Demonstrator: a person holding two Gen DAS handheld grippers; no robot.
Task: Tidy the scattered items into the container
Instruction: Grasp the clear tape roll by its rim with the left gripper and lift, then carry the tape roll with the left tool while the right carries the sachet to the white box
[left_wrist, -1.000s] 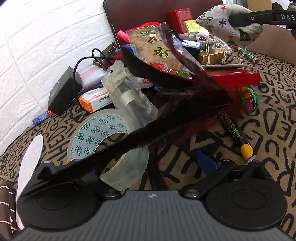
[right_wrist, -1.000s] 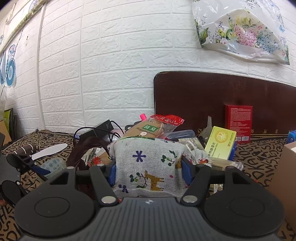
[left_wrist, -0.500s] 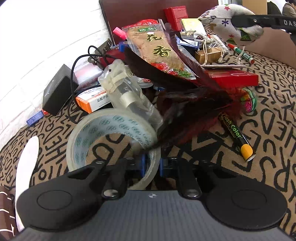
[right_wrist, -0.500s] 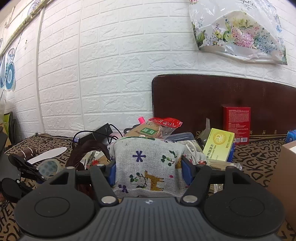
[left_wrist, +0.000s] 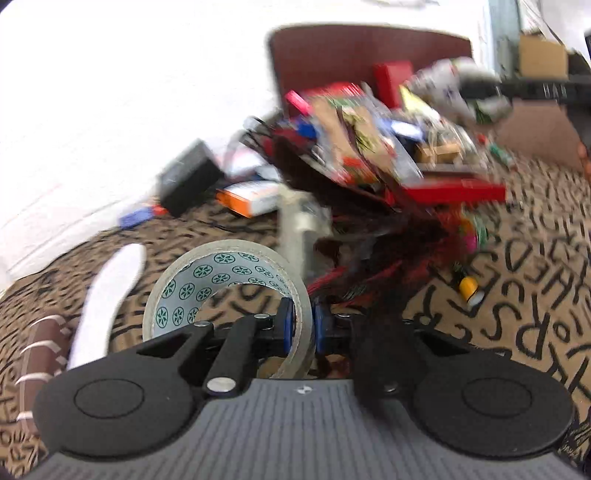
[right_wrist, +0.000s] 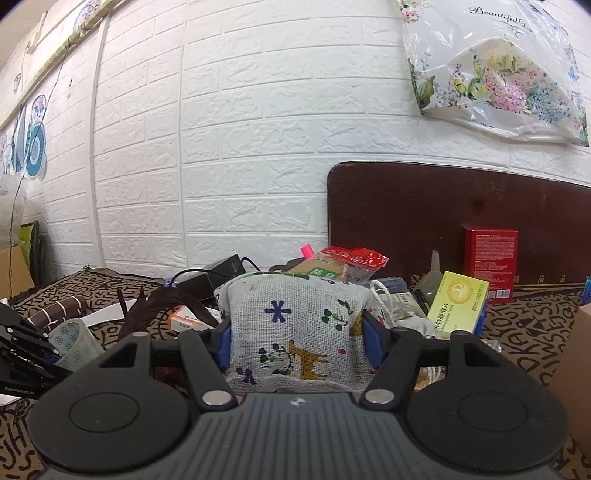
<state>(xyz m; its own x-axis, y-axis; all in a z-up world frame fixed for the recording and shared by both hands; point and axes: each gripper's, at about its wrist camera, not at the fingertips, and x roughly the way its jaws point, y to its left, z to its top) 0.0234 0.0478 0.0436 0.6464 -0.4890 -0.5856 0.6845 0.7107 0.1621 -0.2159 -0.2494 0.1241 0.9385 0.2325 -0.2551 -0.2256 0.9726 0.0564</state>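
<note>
At the lower middle of the left wrist view, the left claw (left_wrist: 300, 326) is clamped on the wall of a roll of clear tape (left_wrist: 225, 288), one blue pad inside the ring and one outside, with the roll standing on edge over the letter-patterned cloth (left_wrist: 517, 295). Dark red feathers (left_wrist: 373, 266) lie tangled just beside it, on the right. That view is blurred, so finer detail of the pile is hard to read.

Across the lower middle of the right wrist view, the right claw (right_wrist: 297, 347) is closed on a printed cloth pouch (right_wrist: 295, 332), gripping it at both sides.

The container looks to be the cardboard box (right_wrist: 580, 373) at the right edge of the right view; its inside is hidden, so what it holds cannot be told.

Progress looks early. Two items are in hand, neither yet in the box, and most of the clutter is still on the cloth: a yellow medicine box (right_wrist: 458, 302), a red box (right_wrist: 489, 258), a black power adapter (left_wrist: 188, 177), an orange and white carton (left_wrist: 251, 195), a yellow-capped marker (left_wrist: 467, 286) and a white strip (left_wrist: 107, 291).
</note>
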